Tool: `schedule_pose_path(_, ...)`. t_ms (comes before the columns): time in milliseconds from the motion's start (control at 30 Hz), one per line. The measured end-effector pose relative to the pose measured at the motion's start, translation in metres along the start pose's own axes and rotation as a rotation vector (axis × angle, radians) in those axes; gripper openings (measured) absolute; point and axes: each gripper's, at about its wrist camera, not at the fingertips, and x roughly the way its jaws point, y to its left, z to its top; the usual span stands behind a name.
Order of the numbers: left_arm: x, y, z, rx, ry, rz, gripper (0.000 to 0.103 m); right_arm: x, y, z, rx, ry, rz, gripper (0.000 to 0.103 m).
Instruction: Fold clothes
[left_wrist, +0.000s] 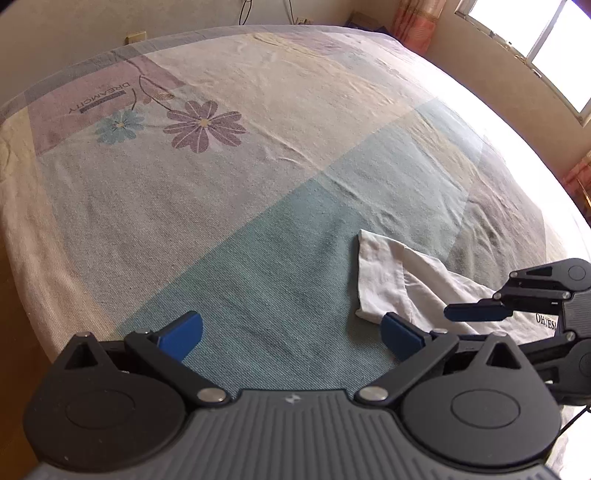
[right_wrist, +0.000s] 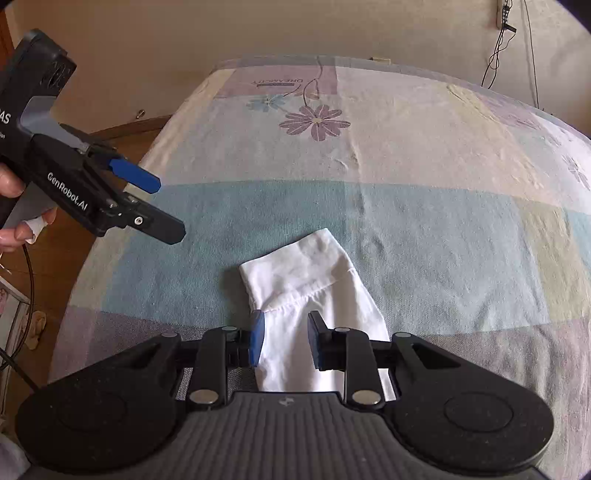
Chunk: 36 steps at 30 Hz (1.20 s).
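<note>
A white garment (right_wrist: 310, 280) lies on the bed (right_wrist: 424, 221), its near part hidden under my right gripper (right_wrist: 283, 338) (a sleeve reaches away from me). Bare bedspread stretches far and right; the bed's edge drops off left. My right fingers straddle the cloth, parted. My left gripper (left_wrist: 291, 338) hovers spread wide, just left of the sleeve.

Daylight from the window (left_wrist: 532, 40) blows out the bedsheet's (left_wrist: 517, 155) right side; fisheye edges curve.
</note>
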Motion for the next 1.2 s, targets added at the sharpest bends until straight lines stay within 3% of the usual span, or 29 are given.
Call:
schedule_pose_path(100, -0.002, 0.002, 0.003, 0.002, -0.009, 0.018, 0.102, 0.022, 0.026, -0.002, -0.043, -0.01, -0.041, 0.029)
schedule_pose_path(167, -0.004, 0.004, 0.004, 0.004, -0.013, 0.03, 0.102, 0.039, 0.039, 0.0, -0.071, -0.005, -0.133, 0.03)
schedule_pose_path(300, -0.008, 0.01, 0.005, 0.028, -0.003, 0.06, 0.102, 0.048, 0.046, 0.002, -0.061, 0.004, -0.21, 0.029)
schedule_pose_path(367, -0.009, 0.012, 0.006, 0.043, 0.004, 0.075, 0.102, 0.049, 0.047, 0.004, -0.053, 0.012, -0.235, 0.014)
schedule_pose_path(567, -0.016, 0.01, 0.013, 0.084, -0.003, 0.086, 0.102, 0.034, 0.036, 0.011, 0.029, -0.013, -0.182, 0.01)
schedule_pose_path(600, -0.016, 0.009, 0.014, 0.088, -0.004, 0.084, 0.102, 0.031, 0.037, 0.013, 0.043, -0.032, -0.145, 0.003)
schedule_pose_path(667, -0.016, 0.006, 0.017, 0.096, -0.002, 0.076, 0.102, 0.026, 0.041, 0.017, 0.07, -0.07, -0.063, 0.003)
schedule_pose_path(767, -0.012, -0.007, 0.024, 0.142, -0.004, 0.046, 0.102, 0.025, 0.055, 0.018, 0.014, -0.068, -0.076, 0.009)
schedule_pose_path(867, -0.004, -0.028, 0.03, 0.221, -0.005, -0.001, 0.102, 0.003, 0.057, -0.004, 0.042, -0.065, -0.11, 0.016)
schedule_pose_path(967, 0.019, -0.065, 0.032, 0.344, 0.017, -0.072, 0.102, -0.028, 0.048, -0.047, 0.137, -0.006, -0.214, 0.021)
schedule_pose_path(1100, 0.048, -0.121, 0.018, 0.519, 0.05, -0.17, 0.102, -0.064, 0.018, -0.107, 0.391, 0.053, -0.393, 0.026)
schedule_pose_path(1200, 0.065, -0.148, -0.002, 0.631, 0.055, -0.177, 0.102, -0.086, -0.008, -0.148, 0.601, 0.081, -0.524, 0.036)
